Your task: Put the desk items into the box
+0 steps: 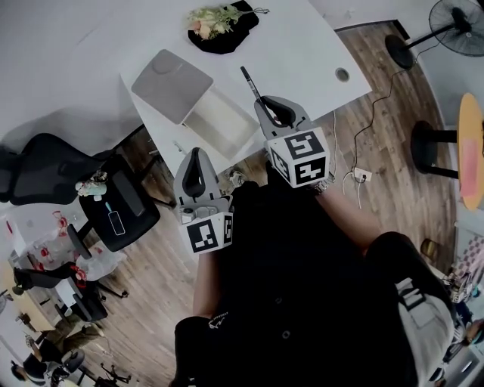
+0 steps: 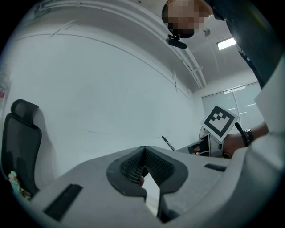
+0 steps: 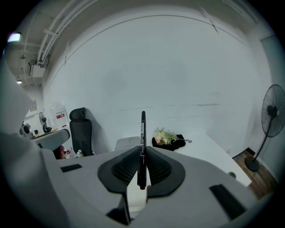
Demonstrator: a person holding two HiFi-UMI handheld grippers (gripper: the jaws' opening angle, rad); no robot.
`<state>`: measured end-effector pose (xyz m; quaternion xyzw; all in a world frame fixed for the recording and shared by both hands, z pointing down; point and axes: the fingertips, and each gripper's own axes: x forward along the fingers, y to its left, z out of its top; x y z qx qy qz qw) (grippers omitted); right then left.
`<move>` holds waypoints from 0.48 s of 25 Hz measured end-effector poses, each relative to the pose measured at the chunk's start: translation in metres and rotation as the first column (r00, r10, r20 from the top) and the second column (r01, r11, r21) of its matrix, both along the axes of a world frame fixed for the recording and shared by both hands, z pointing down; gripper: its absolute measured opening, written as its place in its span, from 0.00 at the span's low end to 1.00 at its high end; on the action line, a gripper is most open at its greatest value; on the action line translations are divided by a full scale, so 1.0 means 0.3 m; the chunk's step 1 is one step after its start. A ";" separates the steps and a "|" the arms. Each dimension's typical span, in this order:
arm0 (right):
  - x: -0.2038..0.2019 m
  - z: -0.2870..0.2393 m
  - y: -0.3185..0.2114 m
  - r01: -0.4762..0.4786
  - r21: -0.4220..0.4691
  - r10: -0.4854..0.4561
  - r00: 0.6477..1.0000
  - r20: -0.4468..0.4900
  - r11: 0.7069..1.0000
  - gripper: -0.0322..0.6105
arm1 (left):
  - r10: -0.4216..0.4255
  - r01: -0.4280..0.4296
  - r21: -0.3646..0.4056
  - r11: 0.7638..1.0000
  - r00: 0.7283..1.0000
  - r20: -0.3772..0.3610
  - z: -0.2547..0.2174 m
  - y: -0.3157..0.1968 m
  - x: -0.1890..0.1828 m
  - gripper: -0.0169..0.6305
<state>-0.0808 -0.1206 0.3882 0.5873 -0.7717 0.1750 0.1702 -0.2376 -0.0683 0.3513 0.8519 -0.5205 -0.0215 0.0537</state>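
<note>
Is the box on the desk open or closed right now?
Open. The box shows its pale inside from the head view, with its lid flipped back alongside.

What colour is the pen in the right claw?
Black. The pen shows best in the right gripper view, clamped upright in the right claw.

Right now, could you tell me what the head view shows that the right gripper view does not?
Only the head view: the power strip and cable on the floor. Only the right gripper view: ceiling pipes, and the pads of the right tool pressing the pen. Both: pen, flowers, fan, chair.
</note>
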 end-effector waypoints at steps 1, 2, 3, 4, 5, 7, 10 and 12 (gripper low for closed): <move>-0.017 0.003 0.006 0.002 -0.001 -0.002 1.000 0.000 1.000 0.12 | -0.002 0.002 -0.001 1.000 1.000 0.000 0.003 0.005 -0.015 0.04; -0.032 0.006 0.010 0.004 -0.002 -0.004 1.000 0.000 1.000 0.12 | -0.004 0.004 -0.002 1.000 1.000 0.001 0.006 0.008 -0.029 0.04; -0.045 0.008 0.012 0.007 -0.002 -0.007 1.000 -0.001 1.000 0.12 | -0.006 0.006 -0.002 1.000 1.000 0.001 0.008 0.010 -0.042 0.04; -0.057 0.011 0.014 0.010 -0.003 -0.010 1.000 -0.002 1.000 0.12 | -0.009 0.009 -0.001 1.000 1.000 0.002 0.009 0.012 -0.053 0.04; -0.069 0.014 0.016 0.014 -0.004 -0.014 1.000 -0.004 1.000 0.12 | -0.012 0.012 0.000 1.000 1.000 0.003 0.009 0.014 -0.064 0.04; -0.093 0.020 0.021 0.025 -0.009 -0.025 1.000 -0.010 1.000 0.12 | -0.020 0.020 0.003 1.000 1.000 0.001 0.008 0.019 -0.086 0.04; -0.121 0.029 0.013 0.049 -0.020 -0.050 0.999 -0.021 0.999 0.12 | -0.030 0.030 0.005 1.000 1.000 -0.005 0.004 0.013 -0.107 0.04; -0.135 0.039 -0.001 0.073 -0.029 -0.074 0.997 -0.035 0.997 0.12 | -0.039 0.039 0.004 0.999 0.999 -0.008 0.002 0.002 -0.113 0.04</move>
